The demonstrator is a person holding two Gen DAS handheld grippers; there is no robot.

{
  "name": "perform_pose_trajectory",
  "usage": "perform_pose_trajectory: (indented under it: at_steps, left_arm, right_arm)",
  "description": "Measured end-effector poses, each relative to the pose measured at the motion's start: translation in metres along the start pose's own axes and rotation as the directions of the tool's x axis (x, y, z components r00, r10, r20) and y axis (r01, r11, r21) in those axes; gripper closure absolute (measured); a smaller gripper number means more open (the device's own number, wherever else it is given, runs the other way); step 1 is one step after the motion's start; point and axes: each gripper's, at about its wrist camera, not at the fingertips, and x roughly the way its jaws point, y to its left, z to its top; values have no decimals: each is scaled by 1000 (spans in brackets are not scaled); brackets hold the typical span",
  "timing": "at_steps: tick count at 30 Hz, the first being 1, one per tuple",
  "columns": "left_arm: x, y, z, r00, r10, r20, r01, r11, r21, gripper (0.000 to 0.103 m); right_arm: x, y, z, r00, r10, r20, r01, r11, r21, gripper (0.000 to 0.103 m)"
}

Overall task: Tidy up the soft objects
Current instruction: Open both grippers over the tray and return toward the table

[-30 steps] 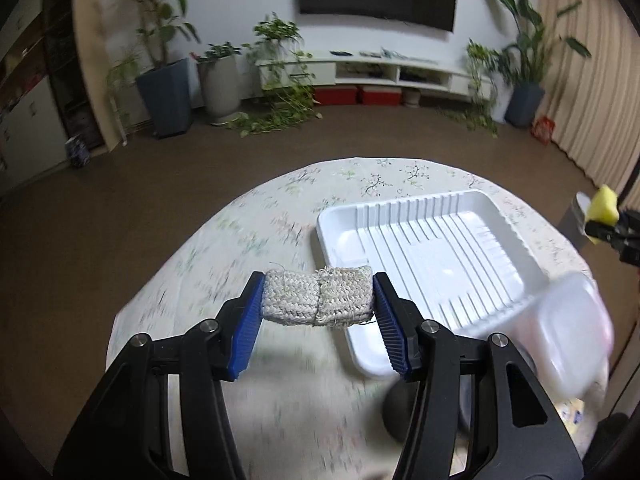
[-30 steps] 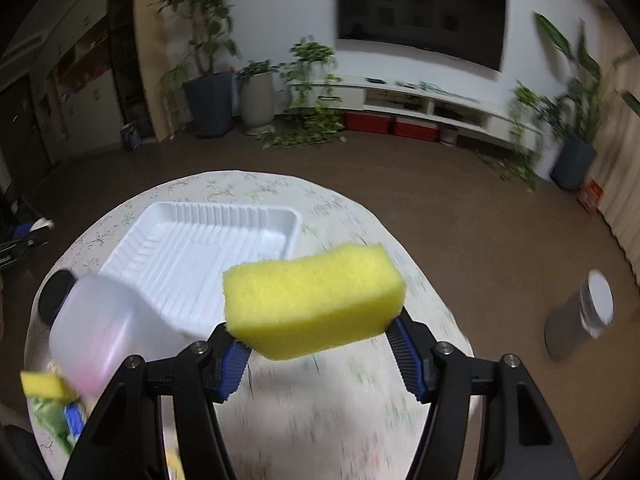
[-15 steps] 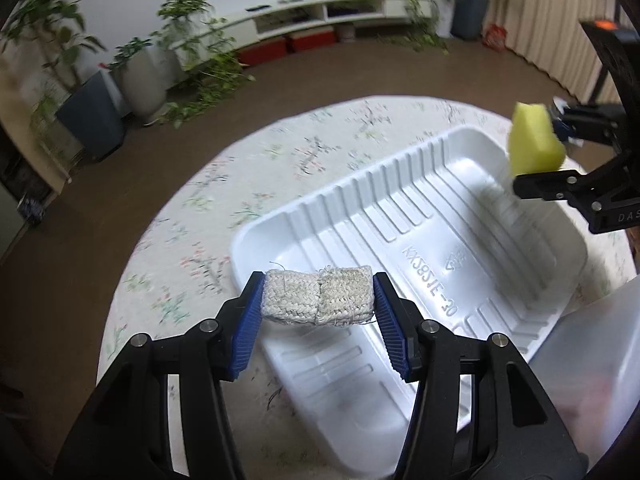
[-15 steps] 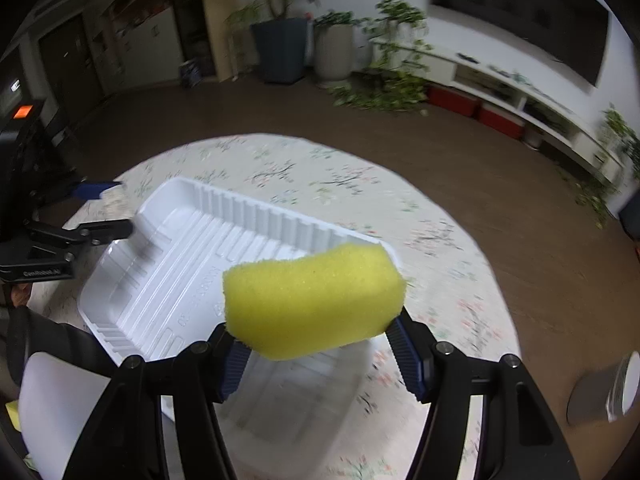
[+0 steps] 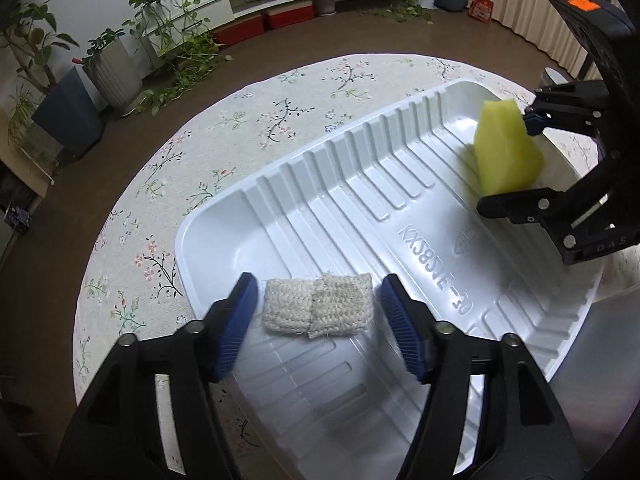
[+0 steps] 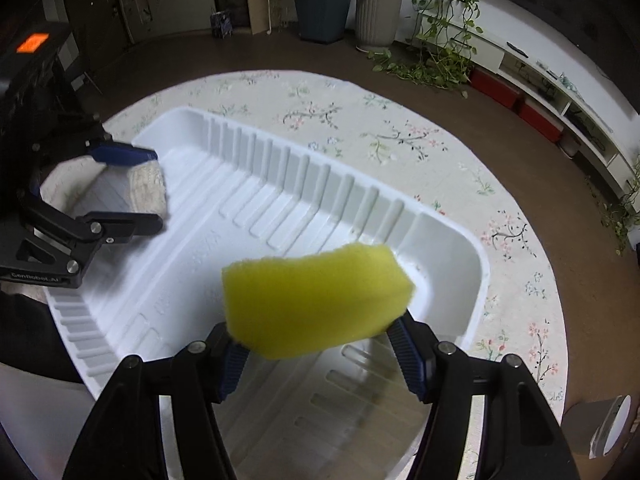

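Note:
A white ribbed plastic tray [image 5: 352,200] sits on the round floral table. My left gripper [image 5: 316,308] is open over the tray's near left corner. A woven off-white pad [image 5: 318,306] lies in the tray between its blue pads, clear of both. The pad and the left gripper [image 6: 132,192] also show in the right wrist view. My right gripper [image 6: 318,344] is shut on a yellow sponge [image 6: 316,298] and holds it above the tray's [image 6: 460,232] right end. The sponge [image 5: 506,152] shows in the left wrist view too.
The table [image 5: 224,128] has a floral cloth and a rounded edge. A translucent white container [image 5: 600,360] stands at the tray's near right. A grey can [image 6: 600,428] stands on the floor to the right. Potted plants [image 5: 112,72] and a TV shelf line the far wall.
My left gripper has opened and let the woven pad drop into the tray. My right gripper has moved lower over the tray's right end with the sponge still held.

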Motion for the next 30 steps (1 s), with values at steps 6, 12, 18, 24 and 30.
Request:
perform_pose_trajectory:
  at_steps: [6,12,18,24,30]
  left_arm:
    - [-13,6,0,999,20,32,-20,1000,-24,30]
    - [-41,15,-5,996,3,94,2,999,-49,24]
    - [-91,25,-34,980,12,197,16,990,-140,24]
    - [-158,21,-100,947,28,321,62,961,-269,21]
    - [-203,-23,-175,927,52,371,71,948,-310,11]
  right_arm:
    - [-5,2,-3,1000,-22,9,22,1000,-5,23]
    - [-29,2,-6,997,-6,72,6,1000,10,16]
    - [-81,-2,-23,986,-13,168,1,997,72,16]
    - [-149,-2,-81,960,-40,277,-15,981,195,14]
    - [-198,38,-167,936,-48,349,-51,962,268,9]
